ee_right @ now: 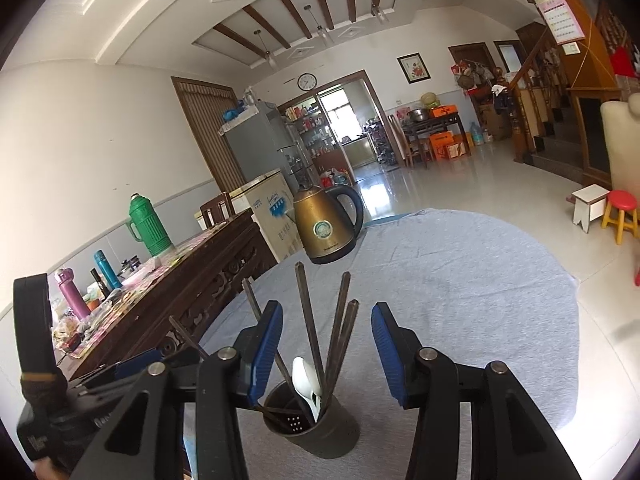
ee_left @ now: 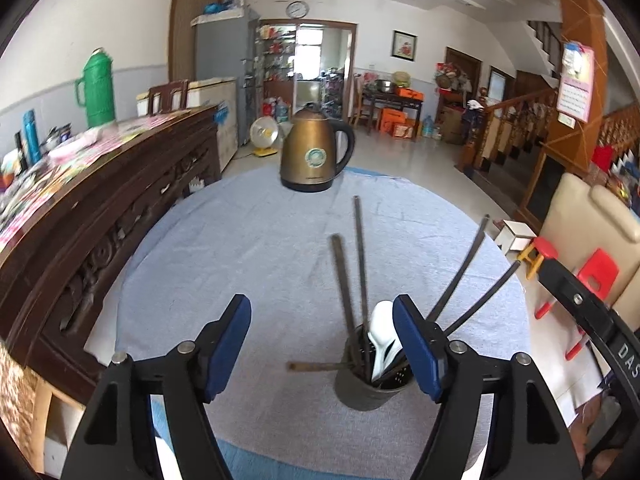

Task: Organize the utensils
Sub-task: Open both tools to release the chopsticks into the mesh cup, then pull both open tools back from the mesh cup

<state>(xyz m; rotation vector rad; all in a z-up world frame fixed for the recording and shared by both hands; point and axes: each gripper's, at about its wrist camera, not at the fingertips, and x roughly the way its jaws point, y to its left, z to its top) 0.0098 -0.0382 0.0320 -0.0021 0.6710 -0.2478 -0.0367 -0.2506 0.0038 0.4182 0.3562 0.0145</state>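
Observation:
A dark metal utensil cup point(ee_left: 372, 384) point(ee_right: 316, 428) stands on the cloth-covered table point(ee_left: 240, 240). It holds several dark chopsticks point(ee_left: 362, 260) point(ee_right: 310, 320) and a white spoon point(ee_left: 382, 336) point(ee_right: 306, 376). Two chopsticks lean far right in the left wrist view, and one sticks out low to the left. My left gripper point(ee_left: 322, 312) hovers above and just behind the cup, open, with upright chopsticks seen between its blue pads but untouched. My right gripper point(ee_right: 327, 312) is also open over the cup, with chopstick tips rising in the gap between its pads.
A bronze electric kettle point(ee_left: 314, 152) point(ee_right: 326, 224) stands at the table's far edge. A carved wooden sideboard point(ee_left: 100, 208) with a green thermos point(ee_left: 98, 88) and bottles runs along the left. Red stools point(ee_right: 622, 216) and a cream chair point(ee_left: 592, 232) stand to the right.

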